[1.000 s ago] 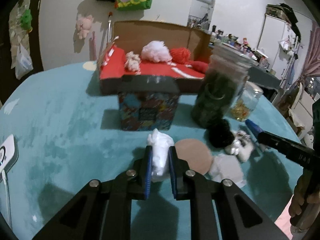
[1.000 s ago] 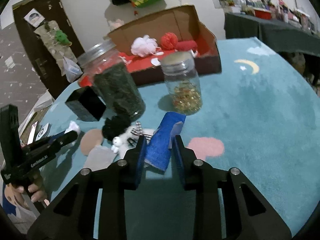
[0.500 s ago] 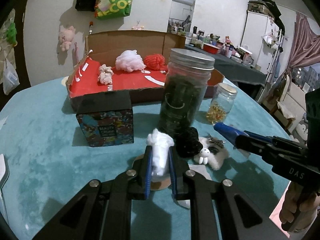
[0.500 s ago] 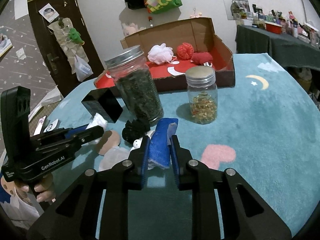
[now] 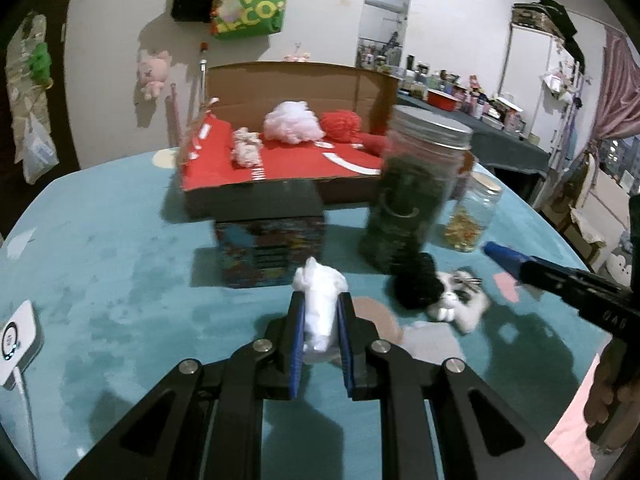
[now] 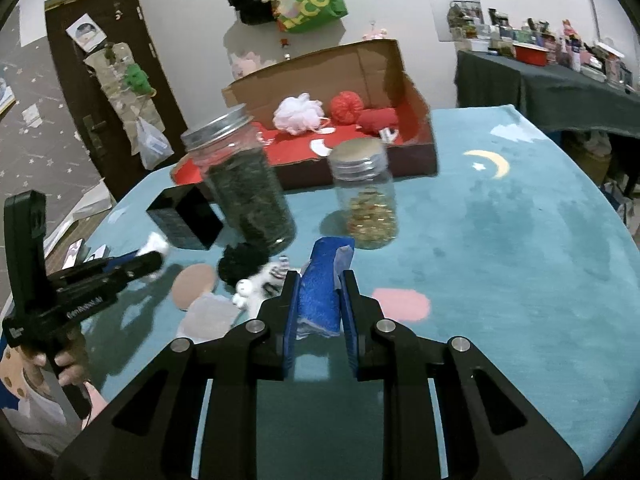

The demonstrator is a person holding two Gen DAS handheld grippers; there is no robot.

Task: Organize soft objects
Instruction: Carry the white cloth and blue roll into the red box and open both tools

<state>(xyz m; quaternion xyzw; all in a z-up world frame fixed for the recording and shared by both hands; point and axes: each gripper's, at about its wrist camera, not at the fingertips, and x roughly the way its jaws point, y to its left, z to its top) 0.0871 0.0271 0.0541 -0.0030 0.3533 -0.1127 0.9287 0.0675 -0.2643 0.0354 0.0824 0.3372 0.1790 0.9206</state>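
Left gripper pinches white wad — right gripper clamps blue sponge.

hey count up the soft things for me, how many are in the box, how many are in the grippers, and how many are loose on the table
In the open cardboard box: 4 (pink mesh pouf, red yarn ball, red fabric lump, small pale pink fluffy piece)
Held: 2 (white wad in left gripper, blue sponge in right gripper)
Loose: 2 (black pompom, white plush toy)
Total: 8
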